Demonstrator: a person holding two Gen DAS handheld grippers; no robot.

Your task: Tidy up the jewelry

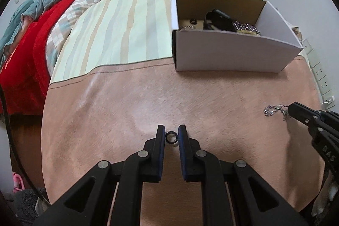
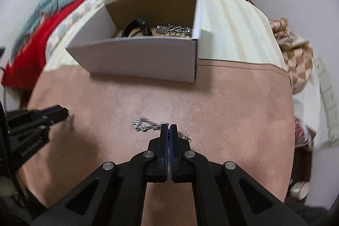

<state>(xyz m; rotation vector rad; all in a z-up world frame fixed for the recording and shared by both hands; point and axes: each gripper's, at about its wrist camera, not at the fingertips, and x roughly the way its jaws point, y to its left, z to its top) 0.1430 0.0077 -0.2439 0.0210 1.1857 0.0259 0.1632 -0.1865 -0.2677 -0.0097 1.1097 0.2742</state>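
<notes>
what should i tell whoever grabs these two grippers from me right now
Left gripper: jaws around the small black ring on the pink tablecloth, nearly touching it; grip not confirmed.
Right gripper: shut on the silver chain bracelet, most of which trails on the cloth to the left.
White cardboard box sits at the far side and already holds a black strap item, a silver chain, beads and a small ring.
Left: close on the ring, carry both pieces to the box, drop them in.
</notes>
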